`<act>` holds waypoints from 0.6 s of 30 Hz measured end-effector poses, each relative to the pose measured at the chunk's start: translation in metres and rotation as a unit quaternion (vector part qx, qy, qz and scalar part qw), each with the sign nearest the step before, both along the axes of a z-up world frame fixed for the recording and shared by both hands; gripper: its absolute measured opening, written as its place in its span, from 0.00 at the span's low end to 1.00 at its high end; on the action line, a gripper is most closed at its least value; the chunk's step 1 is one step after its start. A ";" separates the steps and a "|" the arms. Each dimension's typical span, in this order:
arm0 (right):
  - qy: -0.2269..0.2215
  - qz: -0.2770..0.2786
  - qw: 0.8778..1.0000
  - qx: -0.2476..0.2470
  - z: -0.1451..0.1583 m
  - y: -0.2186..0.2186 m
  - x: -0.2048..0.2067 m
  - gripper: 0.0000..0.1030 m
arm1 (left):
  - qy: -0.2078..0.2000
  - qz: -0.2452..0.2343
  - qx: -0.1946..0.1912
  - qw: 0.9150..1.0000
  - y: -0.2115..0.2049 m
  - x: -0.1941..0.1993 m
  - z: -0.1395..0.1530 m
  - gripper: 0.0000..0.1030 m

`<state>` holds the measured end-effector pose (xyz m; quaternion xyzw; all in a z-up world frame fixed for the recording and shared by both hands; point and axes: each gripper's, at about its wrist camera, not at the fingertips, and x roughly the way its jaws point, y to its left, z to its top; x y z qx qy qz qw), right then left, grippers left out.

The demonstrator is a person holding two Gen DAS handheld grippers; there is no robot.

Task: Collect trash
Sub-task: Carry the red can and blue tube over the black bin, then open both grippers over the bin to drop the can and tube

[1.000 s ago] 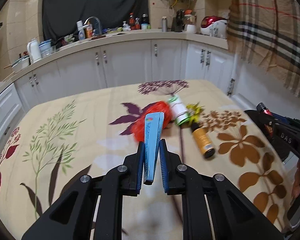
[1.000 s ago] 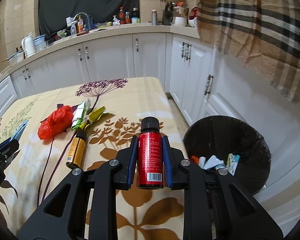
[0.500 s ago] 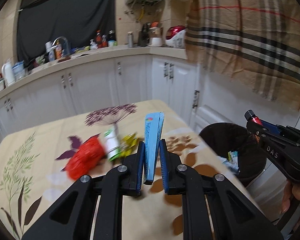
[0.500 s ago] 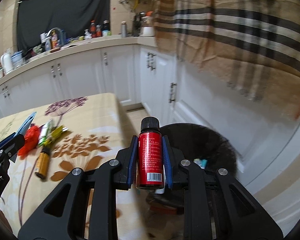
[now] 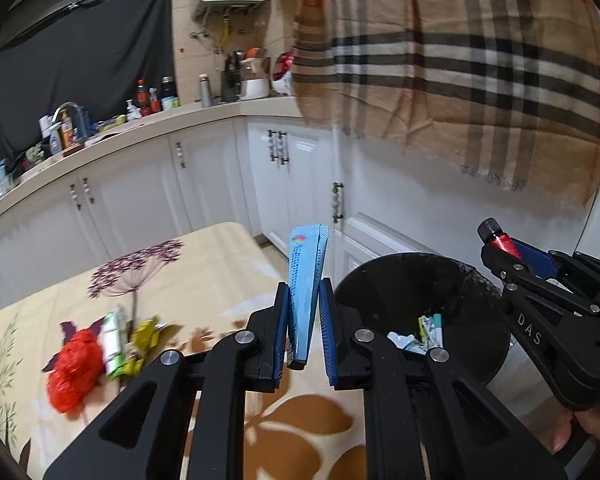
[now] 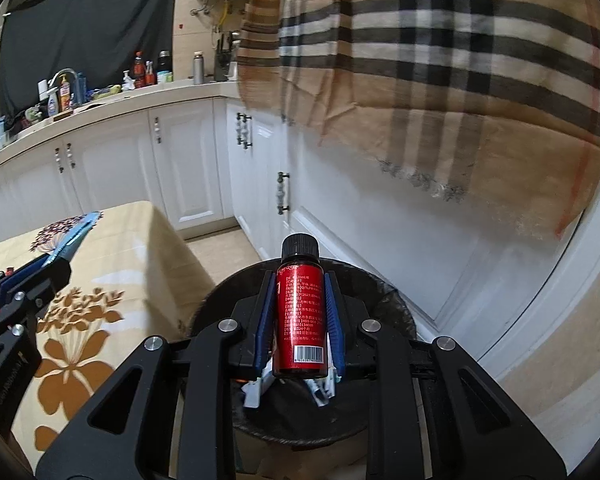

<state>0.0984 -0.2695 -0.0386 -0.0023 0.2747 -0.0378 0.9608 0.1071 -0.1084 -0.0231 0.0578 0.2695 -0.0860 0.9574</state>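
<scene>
Two loads ride clamped: right gripper (image 6: 299,316) pinches a red bottle (image 6: 299,320), left gripper (image 5: 303,330) a blue sachet (image 5: 306,280). Release only once each sits squarely above the black bin (image 6: 396,304) below the right fingertips; the sachet is light and may drift.

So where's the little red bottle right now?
The red bottle is clamped in the right gripper, in the middle of the right wrist view, just over the black trash bin.

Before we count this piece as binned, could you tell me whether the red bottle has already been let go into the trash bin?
No, the right tool is shut on the red bottle, held above the black trash bin.
</scene>
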 end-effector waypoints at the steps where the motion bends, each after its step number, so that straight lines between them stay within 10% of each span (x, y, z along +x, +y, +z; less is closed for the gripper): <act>1: 0.000 -0.002 1.000 0.001 -0.001 -0.002 0.002 0.22 | 0.001 -0.002 0.002 1.000 -0.004 0.002 -0.002 0.16; 18: 0.015 -0.036 0.999 0.027 -0.027 -0.037 0.035 0.25 | 0.024 -0.033 0.027 0.999 -0.058 0.049 -0.023 0.24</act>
